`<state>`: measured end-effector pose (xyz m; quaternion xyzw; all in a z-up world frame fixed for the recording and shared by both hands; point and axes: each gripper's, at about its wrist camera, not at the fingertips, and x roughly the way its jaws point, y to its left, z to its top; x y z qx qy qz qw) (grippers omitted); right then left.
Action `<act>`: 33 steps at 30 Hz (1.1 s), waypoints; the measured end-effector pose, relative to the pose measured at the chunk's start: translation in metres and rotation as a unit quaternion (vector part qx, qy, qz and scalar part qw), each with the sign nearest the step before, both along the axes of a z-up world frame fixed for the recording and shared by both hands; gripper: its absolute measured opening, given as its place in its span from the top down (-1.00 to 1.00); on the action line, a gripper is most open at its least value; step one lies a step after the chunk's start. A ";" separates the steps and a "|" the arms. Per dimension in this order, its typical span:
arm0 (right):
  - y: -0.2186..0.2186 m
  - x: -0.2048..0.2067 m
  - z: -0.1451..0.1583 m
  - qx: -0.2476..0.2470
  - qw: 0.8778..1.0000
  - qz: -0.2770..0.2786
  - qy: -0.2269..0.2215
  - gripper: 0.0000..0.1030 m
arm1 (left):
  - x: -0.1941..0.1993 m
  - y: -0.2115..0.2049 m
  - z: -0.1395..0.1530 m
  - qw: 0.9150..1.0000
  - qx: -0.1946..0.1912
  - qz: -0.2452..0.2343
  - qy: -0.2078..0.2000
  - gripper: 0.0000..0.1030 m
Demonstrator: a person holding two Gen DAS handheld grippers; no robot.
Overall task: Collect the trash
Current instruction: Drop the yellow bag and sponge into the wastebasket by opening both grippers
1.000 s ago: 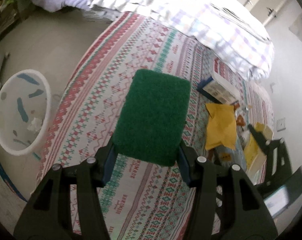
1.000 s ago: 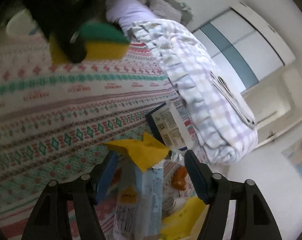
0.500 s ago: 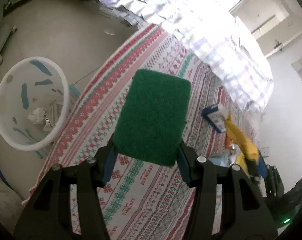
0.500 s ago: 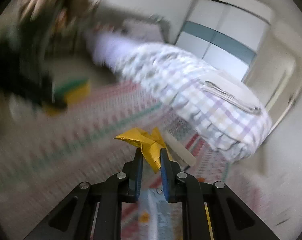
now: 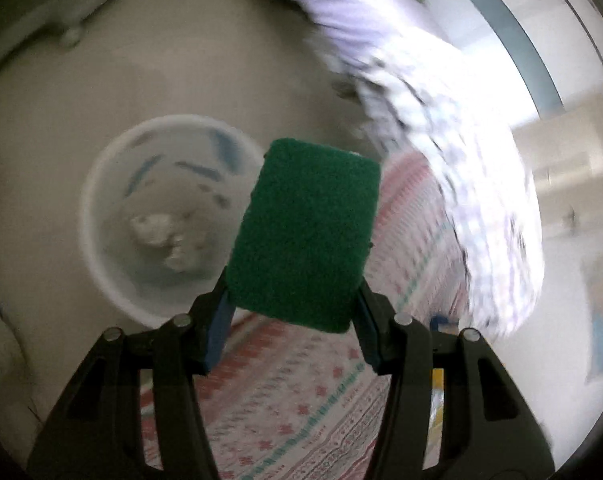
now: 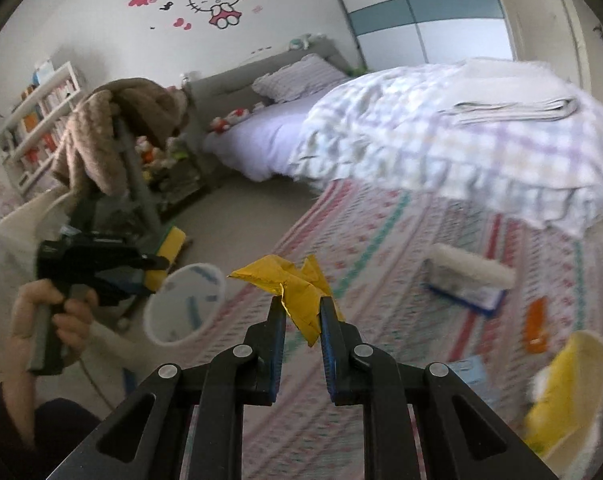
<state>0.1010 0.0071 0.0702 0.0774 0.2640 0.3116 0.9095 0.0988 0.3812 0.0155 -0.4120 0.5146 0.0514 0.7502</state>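
My left gripper (image 5: 291,300) is shut on a green-and-yellow sponge (image 5: 305,232), held in the air just right of a white trash bin (image 5: 161,216) with crumpled paper inside. In the right wrist view the left gripper (image 6: 153,260) with the sponge (image 6: 167,256) sits above the bin (image 6: 185,304). My right gripper (image 6: 301,312) is shut on a crumpled yellow wrapper (image 6: 297,288), lifted above the patterned rug (image 6: 381,264).
On the rug lie a blue-and-white box (image 6: 469,280), an orange packet (image 6: 537,324) and a yellow bag (image 6: 565,384) at the right. A bed with a plaid quilt (image 6: 441,140) stands behind. A chair draped with a brown blanket (image 6: 113,128) stands at the left.
My left gripper swung left with the sponge, from over the rug to beside the bin. My right gripper closed on the yellow wrapper, lifted it off the pile and turned toward the bin.
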 end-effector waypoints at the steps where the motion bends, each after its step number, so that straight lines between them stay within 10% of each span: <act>1: 0.008 0.000 0.001 0.008 1.000 0.008 0.002 0.67 | -0.004 0.009 -0.004 1.000 -0.011 0.014 0.003 -0.08; 12: 0.133 0.018 -0.010 0.102 0.988 0.107 0.055 0.66 | -0.035 0.064 -0.009 0.991 -0.025 0.134 0.011 -0.08; 18: 0.213 0.041 -0.020 0.072 0.987 0.130 0.069 0.66 | -0.048 0.085 -0.009 0.981 -0.005 0.192 0.018 -0.08; 33: 0.255 0.069 -0.051 0.025 0.988 0.094 0.119 -0.06 | -0.021 0.057 -0.020 0.993 -0.014 0.112 0.031 -0.10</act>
